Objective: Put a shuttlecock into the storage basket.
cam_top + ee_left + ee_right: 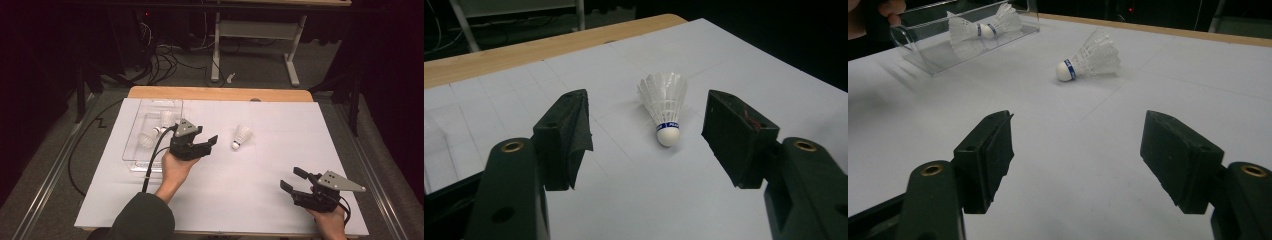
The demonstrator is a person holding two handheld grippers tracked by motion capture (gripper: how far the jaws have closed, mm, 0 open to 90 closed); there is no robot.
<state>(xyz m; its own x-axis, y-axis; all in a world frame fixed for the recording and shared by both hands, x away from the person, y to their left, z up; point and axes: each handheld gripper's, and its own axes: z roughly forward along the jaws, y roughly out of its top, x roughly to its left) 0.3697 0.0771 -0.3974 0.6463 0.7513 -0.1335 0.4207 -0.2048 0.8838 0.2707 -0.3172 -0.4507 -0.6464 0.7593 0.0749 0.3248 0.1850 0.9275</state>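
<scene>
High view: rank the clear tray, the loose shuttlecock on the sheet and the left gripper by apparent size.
1. Clear tray, largest.
2. Left gripper, though it sits nearer the camera, so unsure.
3. Loose shuttlecock, smallest.

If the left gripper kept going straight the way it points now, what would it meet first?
Most likely the loose shuttlecock lying on the white sheet: it sits ahead of the left gripper, between the open jaws, with nothing in between.

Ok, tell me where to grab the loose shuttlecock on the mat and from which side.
Grip the shuttlecock low on its feather skirt, just above the blue band, where it is narrow. It lies on its side, cork toward the left gripper, whose open fingers already frame it, so come in from there and close across it.
</scene>
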